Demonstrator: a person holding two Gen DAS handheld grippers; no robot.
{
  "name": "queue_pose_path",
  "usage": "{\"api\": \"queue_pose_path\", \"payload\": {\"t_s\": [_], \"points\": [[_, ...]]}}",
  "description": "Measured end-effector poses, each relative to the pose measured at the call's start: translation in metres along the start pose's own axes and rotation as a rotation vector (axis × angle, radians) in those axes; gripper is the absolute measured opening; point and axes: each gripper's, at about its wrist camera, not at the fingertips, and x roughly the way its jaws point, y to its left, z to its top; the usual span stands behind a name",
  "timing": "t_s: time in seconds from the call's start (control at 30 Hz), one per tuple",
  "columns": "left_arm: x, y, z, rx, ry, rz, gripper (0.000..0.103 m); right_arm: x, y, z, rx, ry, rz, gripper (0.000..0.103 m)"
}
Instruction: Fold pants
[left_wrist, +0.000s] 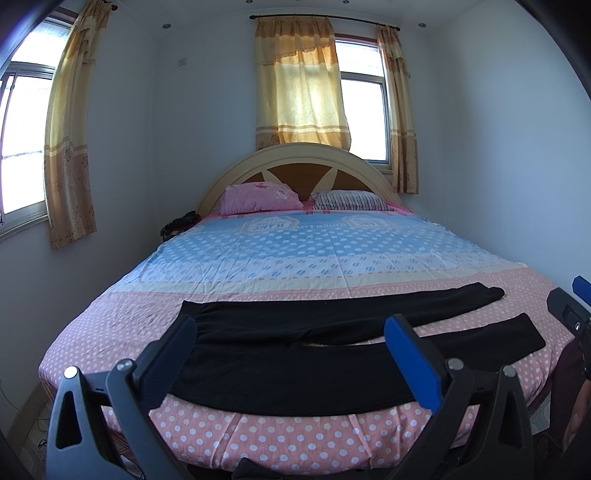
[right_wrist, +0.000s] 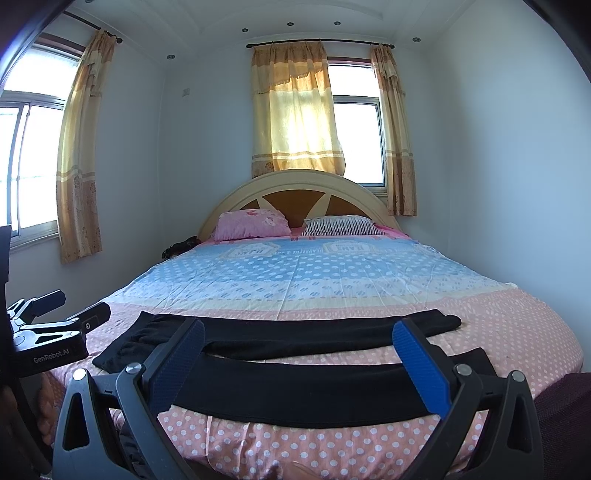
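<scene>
Left hand-held gripper (left_wrist: 290, 354) fills the bottom of its own view: jaws spread wide, blue pads facing inward, nothing between them. It hangs above the foot of the bed (left_wrist: 280, 435), over the waist end of the pants (left_wrist: 295, 376).

Right hand-held gripper (right_wrist: 297, 356) reads the same in its own view: jaws wide apart, holding nothing, poised over the nearer pant leg. From the right wrist view, the left tool shows at the far left edge (body marked "GenRobot.AI"), apart from the fabric.

Pants: black, laid flat across the foot of the bed, lengthwise from side to side. Waist end lies to the left, the two legs run to the right. Legs are parted, with a narrow strip of bedsheet visible between them; the nearer leg lies close to the mattress edge.

Bedsheet (left_wrist: 295, 266): pink with white polka dots near the foot, blue and cream bands further up.

Two pillows at the head: pink pillow (left_wrist: 260, 197) on the left, striped pillow (left_wrist: 351, 201) on the right, both against the arched headboard (left_wrist: 299, 158).

Background: yellow curtains (left_wrist: 301, 85) over the window behind the headboard; a second window on the left wall. A dark object (left_wrist: 179, 225) sits beside the bed's far left corner (too small to identify).
</scene>
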Motion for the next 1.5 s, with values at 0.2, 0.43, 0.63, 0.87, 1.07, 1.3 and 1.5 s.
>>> {"api": "queue_pose_path", "payload": {"t_s": [0.2,0.43,0.63,0.87,1.07,1.3,1.5], "points": [[0.001,0.0,0.0,0.0,0.001,0.0,0.103,0.003,0.002,0.0,-0.005,0.006,-0.001,0.102],[0.004,0.001,-0.002,-0.002,0.007,0.0,0.103,0.006,0.003,-0.002,-0.008,0.017,-0.001,0.102],[0.016,0.001,-0.007,0.003,0.024,0.005,0.103,0.016,0.003,-0.007,-0.021,0.035,-0.001,0.102],[0.098,0.046,-0.013,-0.006,0.13,0.103,0.103,0.061,-0.008,-0.024,-0.066,0.12,-0.033,0.102],[0.18,0.115,-0.017,-0.011,0.254,0.194,0.103,0.114,-0.041,-0.041,-0.079,0.196,-0.102,0.102],[0.266,0.2,-0.027,-0.031,0.396,0.262,0.103,0.18,-0.104,-0.046,-0.013,0.307,-0.143,0.102],[0.325,0.239,-0.028,-0.126,0.48,0.18,0.069,0.222,-0.152,-0.037,0.047,0.385,-0.142,0.089]]}}
